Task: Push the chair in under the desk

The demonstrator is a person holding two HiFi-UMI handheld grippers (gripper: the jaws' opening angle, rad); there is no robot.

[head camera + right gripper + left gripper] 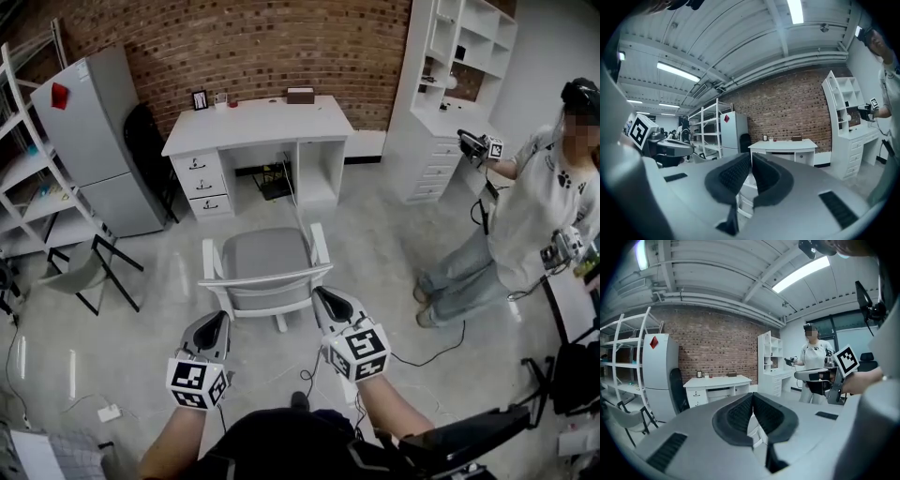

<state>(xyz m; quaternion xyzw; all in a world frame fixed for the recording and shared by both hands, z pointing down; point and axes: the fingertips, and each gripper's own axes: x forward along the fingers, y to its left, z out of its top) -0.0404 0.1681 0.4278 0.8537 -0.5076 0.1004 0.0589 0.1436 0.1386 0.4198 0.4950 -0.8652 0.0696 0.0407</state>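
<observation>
The left gripper (219,321) and the right gripper (324,300) are kept closed, with nothing gripped. Just ahead of both tips the chair (267,255) is found. Its back is turned to the grippers, one near each end of the rail, neither clearly nearer. Whether the rail is touched cannot be told. The desk (255,122) is set straight beyond the chair — well apart — with its gap turned to the seat. Bare grey floor (375,244) is seen between.
</observation>
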